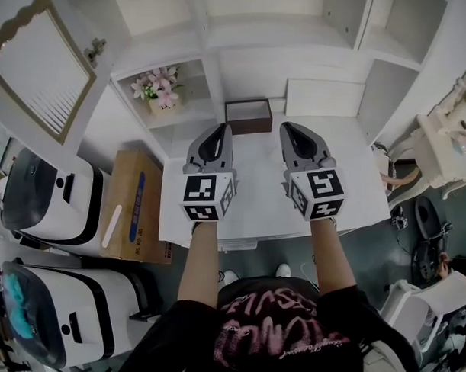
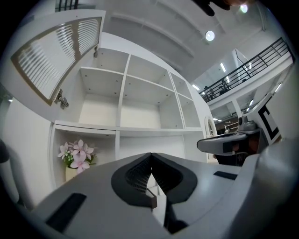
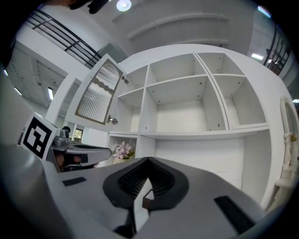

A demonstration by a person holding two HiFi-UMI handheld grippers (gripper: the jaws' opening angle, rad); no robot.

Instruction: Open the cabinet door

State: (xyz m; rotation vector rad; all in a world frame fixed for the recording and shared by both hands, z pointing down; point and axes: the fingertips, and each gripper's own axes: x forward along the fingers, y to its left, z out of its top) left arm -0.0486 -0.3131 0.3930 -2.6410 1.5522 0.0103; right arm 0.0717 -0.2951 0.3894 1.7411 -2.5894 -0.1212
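Note:
The white cabinet door [image 1: 38,66] with a ribbed, gold-edged panel stands swung open at the upper left, its small knob [image 1: 96,49] on the inner edge. It also shows in the left gripper view [image 2: 56,56] and the right gripper view [image 3: 98,95], beside bare white shelf compartments [image 2: 140,100]. My left gripper [image 1: 225,128] and right gripper [image 1: 284,128] hover side by side over the white counter [image 1: 256,196], pointing level at the shelves. Both are shut, the jaws of each [image 2: 150,156] [image 3: 148,161] meeting at the tip with nothing between them. Neither touches the door.
Pink flowers in a pot [image 1: 159,85] sit in the lower left cubby. A dark brown open box [image 1: 248,116] stands at the back of the counter. A cardboard box [image 1: 131,204] and two white machines [image 1: 43,203] stand on the floor at left.

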